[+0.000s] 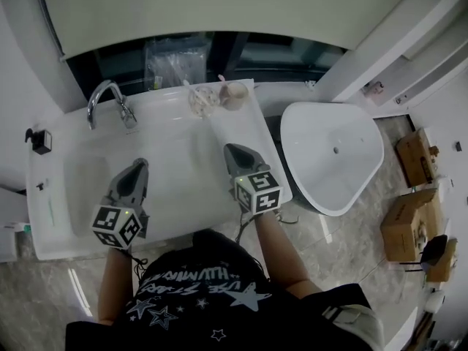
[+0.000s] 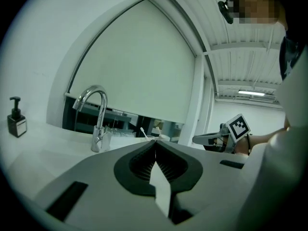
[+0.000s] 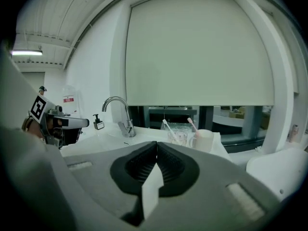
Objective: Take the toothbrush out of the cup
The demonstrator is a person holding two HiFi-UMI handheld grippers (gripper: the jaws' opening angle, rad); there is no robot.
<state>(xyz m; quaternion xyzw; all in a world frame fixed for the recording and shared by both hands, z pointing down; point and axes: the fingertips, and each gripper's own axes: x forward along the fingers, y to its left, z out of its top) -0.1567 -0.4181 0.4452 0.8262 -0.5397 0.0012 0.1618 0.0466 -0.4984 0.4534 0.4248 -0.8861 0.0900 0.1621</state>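
left gripper [image 2: 155,144]: fingers together, empty
right gripper [image 3: 156,147]: fingers together, empty
toothbrush [image 3: 192,124]: in pink cup [image 3: 204,140] at table's [image 1: 197,159] back edge; near-upright, top leaning left
bearing: ahead of right gripper, well apart; left gripper farther

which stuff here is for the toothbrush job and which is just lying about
For the job: clear cup, white toothbrush, pink cup, pink toothbrush, left hand-held gripper, right hand-held gripper.
Lying about: faucet, soap dispenser, toilet, cardboard boxes.
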